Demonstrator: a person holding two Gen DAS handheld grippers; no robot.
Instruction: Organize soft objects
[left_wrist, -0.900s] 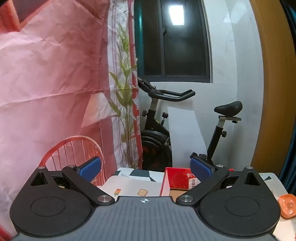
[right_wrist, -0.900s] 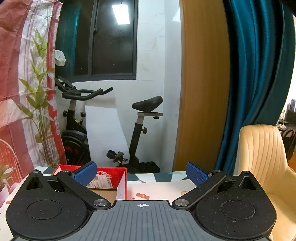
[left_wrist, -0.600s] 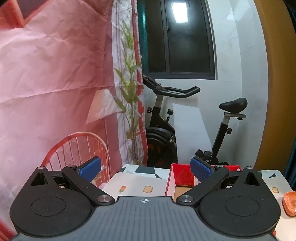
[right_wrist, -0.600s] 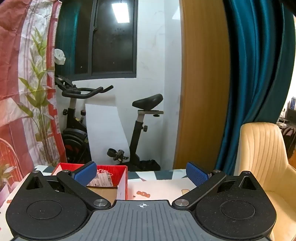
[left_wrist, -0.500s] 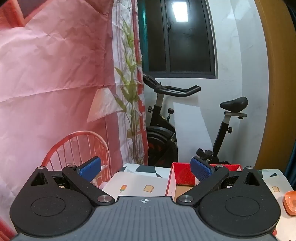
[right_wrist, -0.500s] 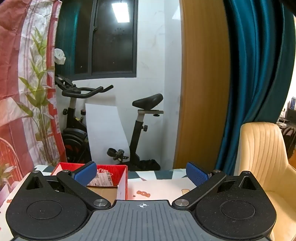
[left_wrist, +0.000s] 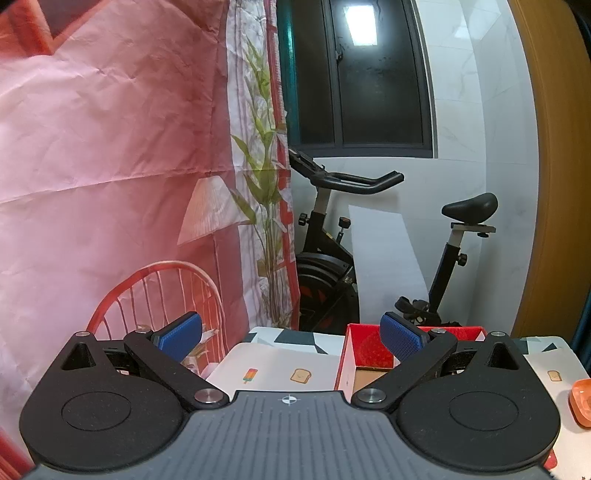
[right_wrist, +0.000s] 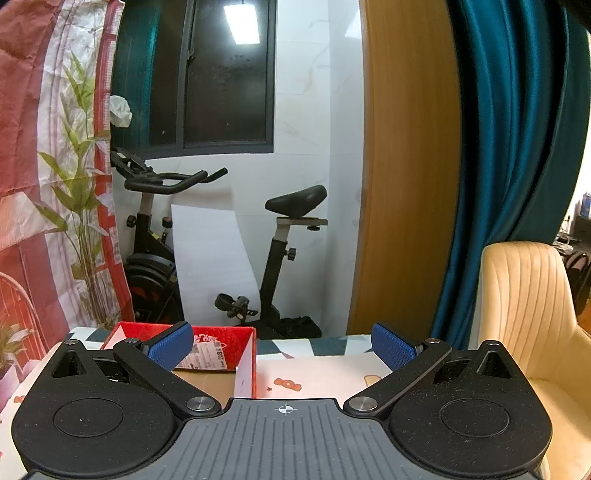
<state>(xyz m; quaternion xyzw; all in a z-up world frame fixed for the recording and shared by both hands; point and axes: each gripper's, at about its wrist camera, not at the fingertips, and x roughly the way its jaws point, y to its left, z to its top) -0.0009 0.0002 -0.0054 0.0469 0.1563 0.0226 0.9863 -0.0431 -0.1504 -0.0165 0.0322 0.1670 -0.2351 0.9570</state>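
facing an exercise bike (right_wrist: 207, 236), both hand-held grippers hover spread and empty over the patterned table (right_wrist: 325, 376).

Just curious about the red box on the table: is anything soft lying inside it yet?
No: in the right wrist view the red box shows only bare cardboard floor and a paper label, though the fingers hide part.
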